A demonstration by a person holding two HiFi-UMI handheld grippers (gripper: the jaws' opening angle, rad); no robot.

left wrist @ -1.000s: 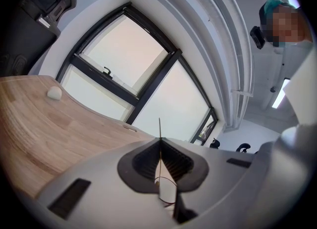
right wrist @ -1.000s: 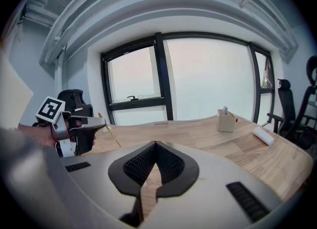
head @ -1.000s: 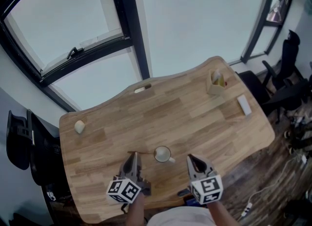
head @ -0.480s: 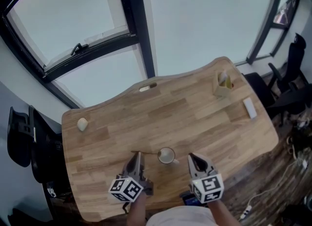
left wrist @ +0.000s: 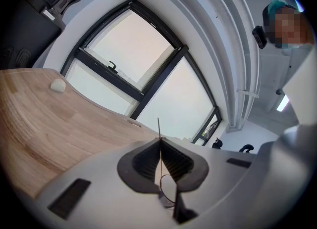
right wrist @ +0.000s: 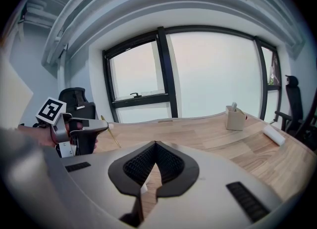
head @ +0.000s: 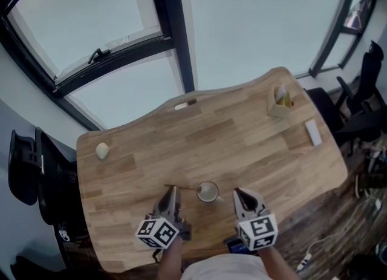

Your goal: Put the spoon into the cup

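The cup (head: 207, 192) stands on the tabletop (head: 242, 146) close to the near edge, about halfway along it. It sits between the two grippers, and its little handle points to the right. The left gripper (head: 172, 192) is just to the left of the cup. Its jaws are pressed together on the spoon (head: 181, 187), which is thin and gold. In the left gripper view the spoon looks like a fine line that sticks out past the tips of the jaws. From above, the spoon lies flat and runs along the near edge, left to right. One end sticks out to the left of the jaws. The other end reaches over to the cup and stops just by its rim. I cannot tell from above which end is the round part. The right gripper (head: 238, 194) is just to the right of the cup. Its jaws are closed, tip to tip, and hold nothing. So the cup is to the right of the spoon, and the left gripper is the one that can put it in. I think the spoon has to go a bit more to the right and tip up, so one end drops down into the cup
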